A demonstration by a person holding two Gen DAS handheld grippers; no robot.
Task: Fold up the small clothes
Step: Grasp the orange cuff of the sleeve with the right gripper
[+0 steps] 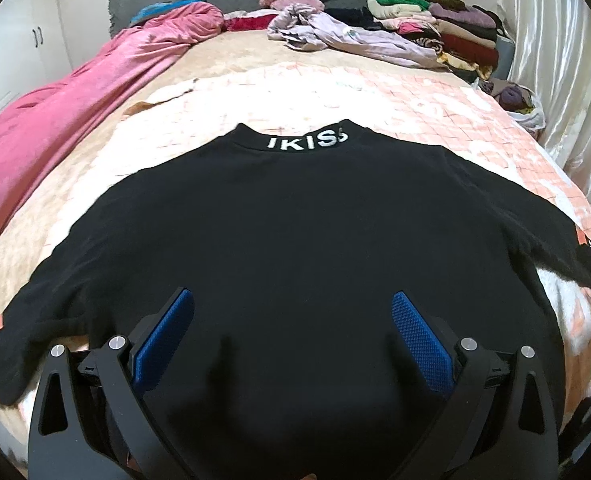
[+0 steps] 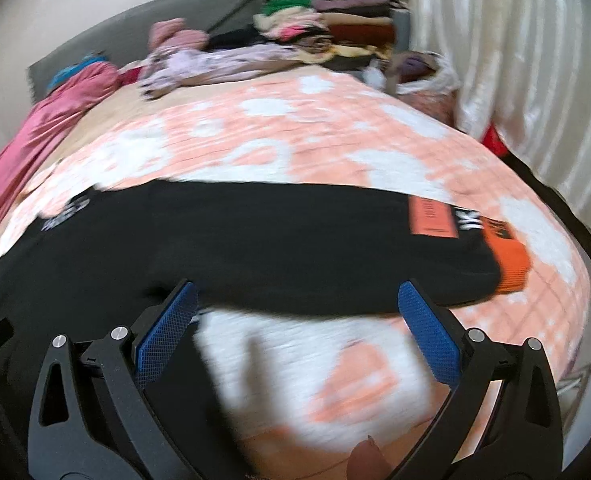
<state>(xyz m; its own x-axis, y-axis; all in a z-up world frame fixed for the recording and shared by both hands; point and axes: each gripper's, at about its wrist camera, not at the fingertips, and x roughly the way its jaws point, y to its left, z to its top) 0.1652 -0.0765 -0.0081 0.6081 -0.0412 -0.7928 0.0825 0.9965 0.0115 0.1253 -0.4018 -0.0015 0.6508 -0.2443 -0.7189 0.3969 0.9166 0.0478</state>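
Two hand-held grippers are hovering released over a bed (image 1: 335, 80), jaws spread wide and grasping nothing. Going left to right: a pink blanket (image 1: 55, 120) is running along the left edge; the black sweatshirt (image 1: 287, 220) is lying flat and spread across the near middle, collar far, its orange cuff (image 2: 511, 264) ending short of the right edge. The left hand-held gripper (image 1: 293, 304) is hanging over the hem, while the right hand-held gripper (image 2: 297, 300) is hanging at the sleeve's near edge. Bare quilt is lying open beyond the collar; stacked clothes (image 1: 435, 24) are crowding the far right corner.
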